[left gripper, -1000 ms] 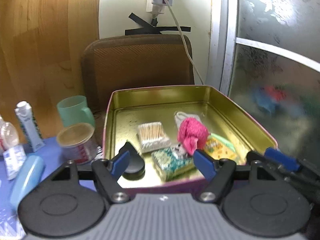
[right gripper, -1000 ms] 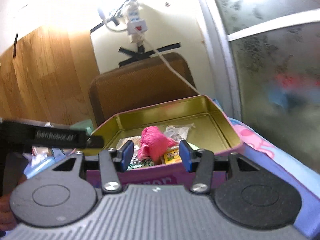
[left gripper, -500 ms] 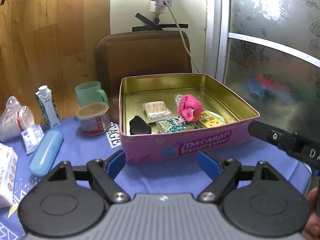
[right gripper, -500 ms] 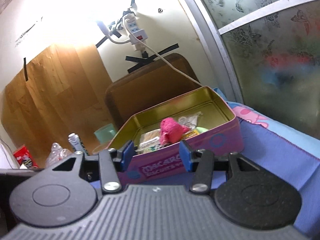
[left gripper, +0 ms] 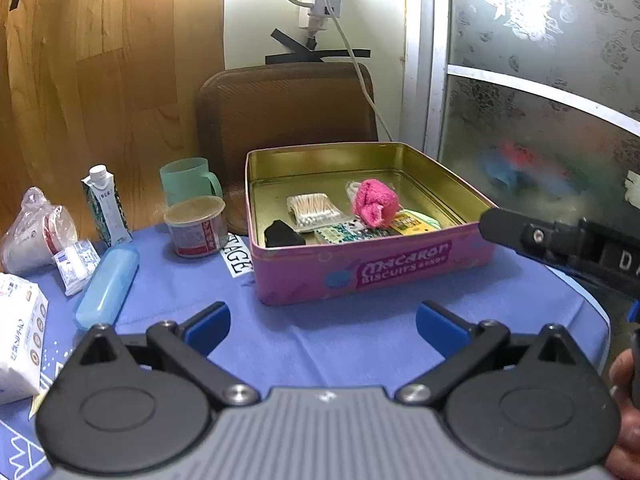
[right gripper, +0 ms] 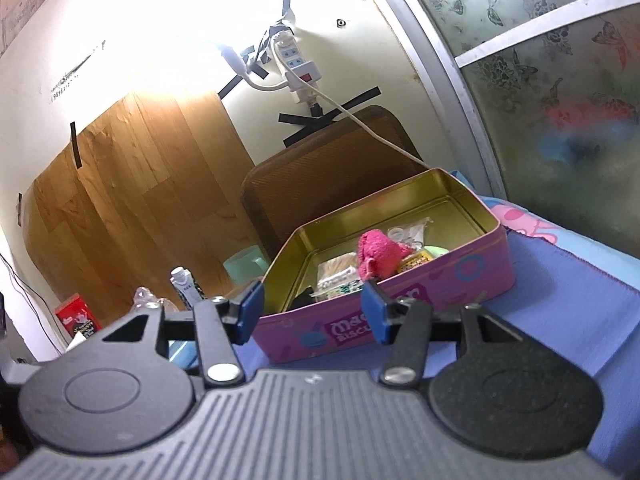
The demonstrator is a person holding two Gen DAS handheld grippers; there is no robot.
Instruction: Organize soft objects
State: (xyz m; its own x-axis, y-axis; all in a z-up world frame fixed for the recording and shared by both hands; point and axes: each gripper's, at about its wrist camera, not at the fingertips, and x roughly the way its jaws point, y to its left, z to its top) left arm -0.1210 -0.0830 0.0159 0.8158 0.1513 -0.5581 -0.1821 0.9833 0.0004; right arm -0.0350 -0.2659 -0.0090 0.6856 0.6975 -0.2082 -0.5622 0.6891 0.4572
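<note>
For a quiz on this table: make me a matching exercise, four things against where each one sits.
Things:
1. pink cloth
2. blue case
3. green cup
4. carton

Places:
A. standing upright beside a plastic bag
B. behind the can
C. inside the pink tin
D. lying flat on the blue tablecloth, left of the tin

Pairs: 1-C, 2-D, 3-B, 4-A
</note>
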